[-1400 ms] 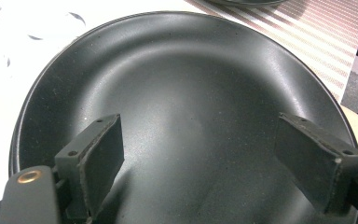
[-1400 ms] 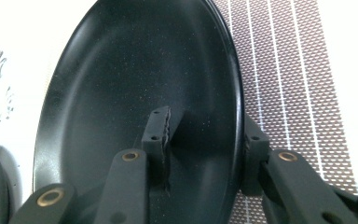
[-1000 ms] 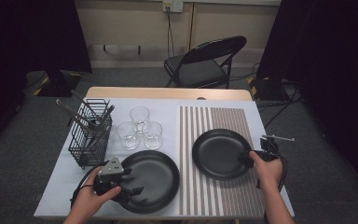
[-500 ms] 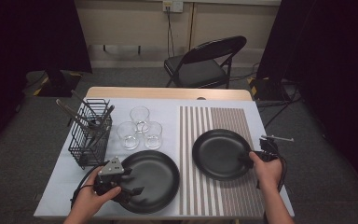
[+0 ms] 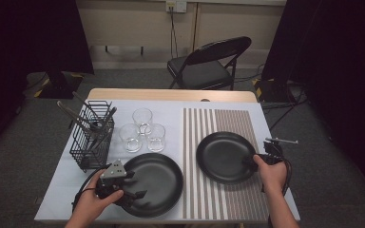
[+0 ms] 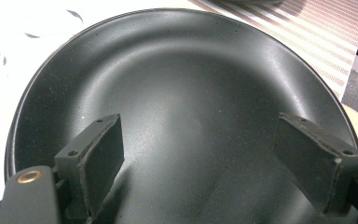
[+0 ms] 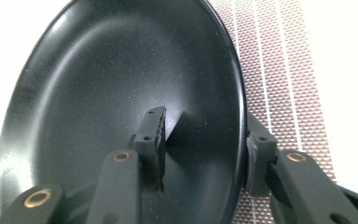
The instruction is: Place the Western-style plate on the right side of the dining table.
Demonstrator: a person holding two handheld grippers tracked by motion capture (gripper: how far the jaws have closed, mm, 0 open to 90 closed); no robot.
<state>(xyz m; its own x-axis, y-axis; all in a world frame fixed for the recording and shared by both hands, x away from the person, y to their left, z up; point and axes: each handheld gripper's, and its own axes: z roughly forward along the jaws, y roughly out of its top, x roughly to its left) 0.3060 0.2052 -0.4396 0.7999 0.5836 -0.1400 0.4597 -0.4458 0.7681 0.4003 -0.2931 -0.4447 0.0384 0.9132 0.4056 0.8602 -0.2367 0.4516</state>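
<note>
Two black plates lie on the table. The left plate (image 5: 159, 183) (image 6: 186, 93) rests on the white cloth, and my left gripper (image 5: 137, 185) (image 6: 198, 123) hovers over its near-left part, open, with its jaws wide and nothing between them. The right plate (image 5: 223, 156) (image 7: 98, 93) sits on the striped placemat (image 5: 221, 123). My right gripper (image 5: 253, 162) (image 7: 205, 121) straddles this plate's right rim. One fingertip (image 7: 154, 133) is inside the dish and the other (image 7: 257, 154) is outside the rim. Its jaws have just been opening, and a gap shows between the inner pad and the rim.
A black wire basket (image 5: 92, 135) with utensils stands at the left. Three clear glasses (image 5: 142, 130) cluster beside it, behind the left plate. A black folding chair (image 5: 209, 66) stands beyond the table's far edge. The person's hands come in from the near edge.
</note>
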